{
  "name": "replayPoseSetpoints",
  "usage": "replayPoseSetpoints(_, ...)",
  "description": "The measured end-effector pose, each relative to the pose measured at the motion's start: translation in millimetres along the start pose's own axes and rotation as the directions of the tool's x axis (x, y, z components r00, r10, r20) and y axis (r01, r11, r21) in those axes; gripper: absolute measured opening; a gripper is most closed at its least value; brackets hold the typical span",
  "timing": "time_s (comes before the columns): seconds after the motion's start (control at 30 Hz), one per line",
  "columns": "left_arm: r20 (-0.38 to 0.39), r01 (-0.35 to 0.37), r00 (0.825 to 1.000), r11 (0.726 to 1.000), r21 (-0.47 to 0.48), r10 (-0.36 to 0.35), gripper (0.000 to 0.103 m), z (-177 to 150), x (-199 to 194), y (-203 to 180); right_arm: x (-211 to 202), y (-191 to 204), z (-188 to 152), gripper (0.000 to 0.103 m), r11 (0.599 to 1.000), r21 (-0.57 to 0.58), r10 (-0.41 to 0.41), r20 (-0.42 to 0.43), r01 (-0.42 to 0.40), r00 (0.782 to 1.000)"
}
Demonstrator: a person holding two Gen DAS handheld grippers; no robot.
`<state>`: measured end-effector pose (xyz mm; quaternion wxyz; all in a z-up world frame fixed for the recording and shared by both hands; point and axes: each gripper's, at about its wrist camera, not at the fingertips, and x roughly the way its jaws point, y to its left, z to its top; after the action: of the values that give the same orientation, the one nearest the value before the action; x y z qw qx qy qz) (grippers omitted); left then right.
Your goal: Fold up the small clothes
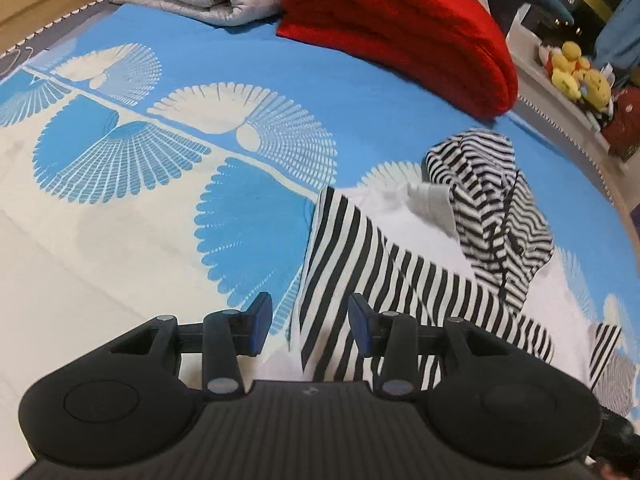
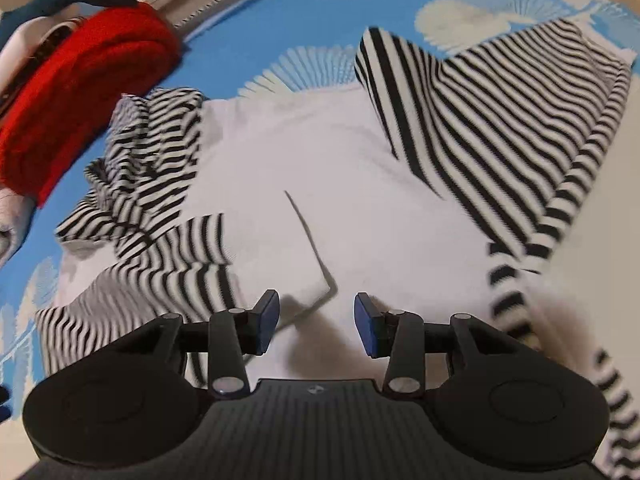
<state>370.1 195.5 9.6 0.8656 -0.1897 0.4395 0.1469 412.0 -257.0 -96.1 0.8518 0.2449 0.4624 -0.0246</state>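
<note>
We see a bed (image 1: 120, 240) with a blue and cream fan-patterned cover, a red blanket (image 1: 400, 28) at twelve o'clock. The striped garment (image 2: 320, 168) lies partly folded at the bed's centre. Our left hand-held gripper (image 1: 310, 326) and right hand-held gripper (image 2: 316, 326) hover over it, jaws apart, holding nothing.

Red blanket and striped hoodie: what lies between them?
Only bare blue sheet separates the red blanket from the striped hoodie, clearest in the left wrist view.
</note>
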Motion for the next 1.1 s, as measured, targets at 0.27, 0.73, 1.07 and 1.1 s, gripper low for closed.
replayPoseSetpoints(0.27, -0.036, 0.043, 0.999, 0.992, 0.115, -0.039, 0.046, -3.7, 17.7, -6.9, -50.5, 39.5, 13.0, 0.004, 0.984, -0.172, 0.104, 0.284, -0.056, 0.953)
replayPoseSetpoints(0.73, -0.164, 0.087, 0.986, 0.952, 0.294, -0.039, 0.045, -35.0, 46.9, -23.2, -52.0, 13.5, 12.6, 0.016, 0.994, -0.080, -0.057, 0.232, 0.078, 0.971)
replayPoseSetpoints(1.07, -0.139, 0.046, 0.990, 0.915, 0.400, 0.011, 0.061, -44.5, 43.7, -43.6, -17.2, 19.3, -0.5, 0.044, 0.978, -0.193, -0.064, 0.082, 0.079, 0.995)
replayPoseSetpoints(1.1, -0.184, 0.036, 0.982, 0.915, 0.401, 0.042, 0.062, -50.1, 55.5, -43.4, -12.1, 18.1, -1.4, 0.046, 0.976, -0.191, -0.096, 0.057, 0.105, 0.994)
